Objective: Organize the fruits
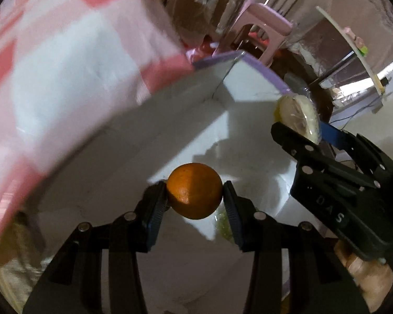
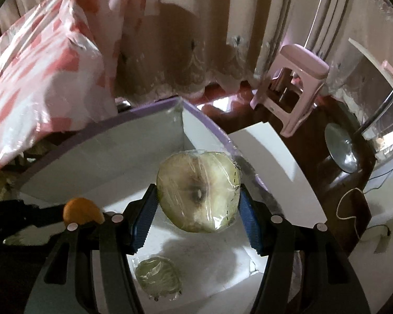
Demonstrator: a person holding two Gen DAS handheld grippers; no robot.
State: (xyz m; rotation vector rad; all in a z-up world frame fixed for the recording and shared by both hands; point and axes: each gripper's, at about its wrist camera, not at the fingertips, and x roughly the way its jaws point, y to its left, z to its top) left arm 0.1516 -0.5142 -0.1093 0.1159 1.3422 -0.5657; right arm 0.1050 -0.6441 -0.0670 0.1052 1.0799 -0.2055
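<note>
Behind, a pink plastic stool [image 2: 293, 89] at two o'clock; over the white purple-rimmed box [image 2: 97, 151], left gripper [image 1: 195, 191] clamps a round orange [image 1: 195, 190], right gripper [image 2: 197, 196] clamps a film-wrapped halved apple [image 2: 197, 189]

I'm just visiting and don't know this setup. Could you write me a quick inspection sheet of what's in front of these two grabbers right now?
Surface: white box with a purple rim, open at the top; dark red floor beyond.
Job's things: orange; plastic-wrapped cut apple half; another wrapped piece lying on the box floor.
Clutter: pink-and-white plastic bag beside the box.
Grippers: left gripper shut on the orange; right gripper shut on the apple half, both held above the box.
Cables: thin cords on the floor at right.
Surroundings: pink stool, lace curtain, round metal lid.
</note>
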